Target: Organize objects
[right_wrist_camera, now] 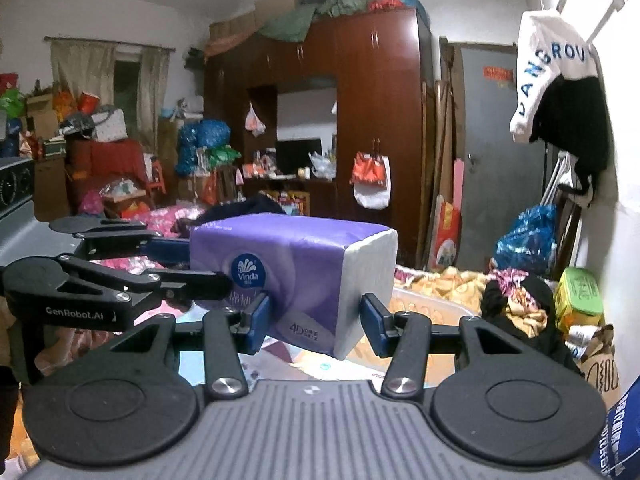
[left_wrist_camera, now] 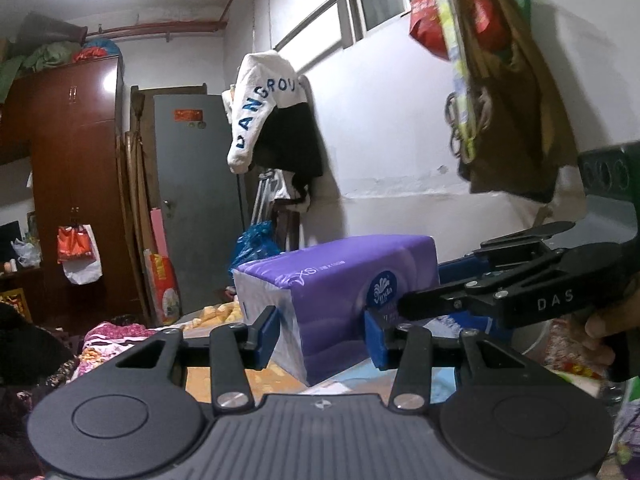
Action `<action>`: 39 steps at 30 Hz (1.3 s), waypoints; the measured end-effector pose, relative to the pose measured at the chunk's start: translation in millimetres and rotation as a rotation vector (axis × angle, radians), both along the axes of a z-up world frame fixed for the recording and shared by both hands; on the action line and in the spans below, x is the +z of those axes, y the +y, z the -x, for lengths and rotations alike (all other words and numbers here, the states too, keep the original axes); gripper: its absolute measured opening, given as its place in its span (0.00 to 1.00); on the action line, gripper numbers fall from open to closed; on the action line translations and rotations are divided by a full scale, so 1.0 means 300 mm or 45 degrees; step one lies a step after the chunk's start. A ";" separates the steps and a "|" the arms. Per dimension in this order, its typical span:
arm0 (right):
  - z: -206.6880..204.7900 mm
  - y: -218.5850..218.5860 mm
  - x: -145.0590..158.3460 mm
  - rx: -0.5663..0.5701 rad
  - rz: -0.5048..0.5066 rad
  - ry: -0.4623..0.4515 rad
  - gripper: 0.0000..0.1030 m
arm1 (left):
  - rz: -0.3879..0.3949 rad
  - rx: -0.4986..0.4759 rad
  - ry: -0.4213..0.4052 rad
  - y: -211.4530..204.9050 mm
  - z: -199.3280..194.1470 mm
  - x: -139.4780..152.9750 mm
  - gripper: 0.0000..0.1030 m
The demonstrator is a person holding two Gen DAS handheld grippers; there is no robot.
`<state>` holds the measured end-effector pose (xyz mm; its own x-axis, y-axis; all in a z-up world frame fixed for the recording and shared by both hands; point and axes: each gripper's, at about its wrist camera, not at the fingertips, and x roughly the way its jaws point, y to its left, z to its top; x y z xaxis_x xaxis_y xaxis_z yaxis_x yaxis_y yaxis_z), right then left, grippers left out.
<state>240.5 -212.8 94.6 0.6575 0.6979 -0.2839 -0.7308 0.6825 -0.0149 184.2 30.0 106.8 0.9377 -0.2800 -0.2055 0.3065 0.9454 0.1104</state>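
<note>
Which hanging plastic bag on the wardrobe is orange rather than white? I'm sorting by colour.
The orange bag hanging on the brown wardrobe, overlapping the white bag which hangs lower.

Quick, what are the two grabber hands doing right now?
Left gripper: shut on the purple tissue pack.
Right gripper: shut on the same tissue pack.

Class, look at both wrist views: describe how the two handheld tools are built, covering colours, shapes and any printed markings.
Both match: matte black linkage arms with silver rivets, round black discs on a ribbed grey base, and blue fingers. The right tool reads "DAS" in the left view; the left tool reads "GenRobot.AI". No cables visible.
</note>
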 end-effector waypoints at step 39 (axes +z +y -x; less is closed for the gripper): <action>0.093 -0.101 -0.064 -0.204 -0.053 0.058 1.00 | 0.076 0.122 0.084 0.077 0.072 -0.110 0.83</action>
<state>212.6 -243.2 75.2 0.7485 0.5966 -0.2895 -0.6116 0.7898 0.0465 162.5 53.2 73.7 0.9457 -0.2033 -0.2537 0.2192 0.9750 0.0359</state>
